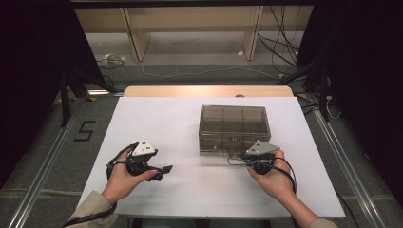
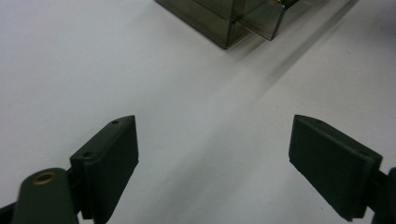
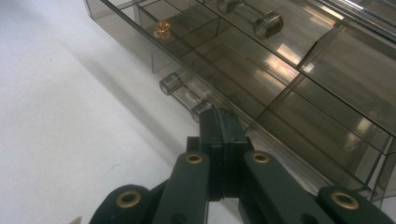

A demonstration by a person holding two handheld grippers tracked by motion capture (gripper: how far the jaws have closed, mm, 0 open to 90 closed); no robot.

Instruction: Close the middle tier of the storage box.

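Note:
A smoky see-through drawer box (image 1: 234, 127) stands on the white table top (image 1: 180, 128), right of the middle. One low drawer (image 2: 264, 21) sticks out a little from its front. My right gripper (image 3: 219, 119) is shut, jaws pressed flat together, tips against the end of that drawer's clear handle (image 3: 180, 91); I cannot tell whether any of it is pinched. From above, the right gripper (image 1: 246, 159) sits at the box's near face. My left gripper (image 1: 164, 171) rests open on the table, left of the box, and nothing lies between its pads (image 2: 109, 154).
A small orange object (image 3: 162, 29) lies in one compartment of the box. A second clear handle (image 3: 254, 17) sits higher up. A wooden strip (image 1: 209, 91) runs along the table's far edge. Cables (image 1: 285, 42) and black stands are on the floor beyond.

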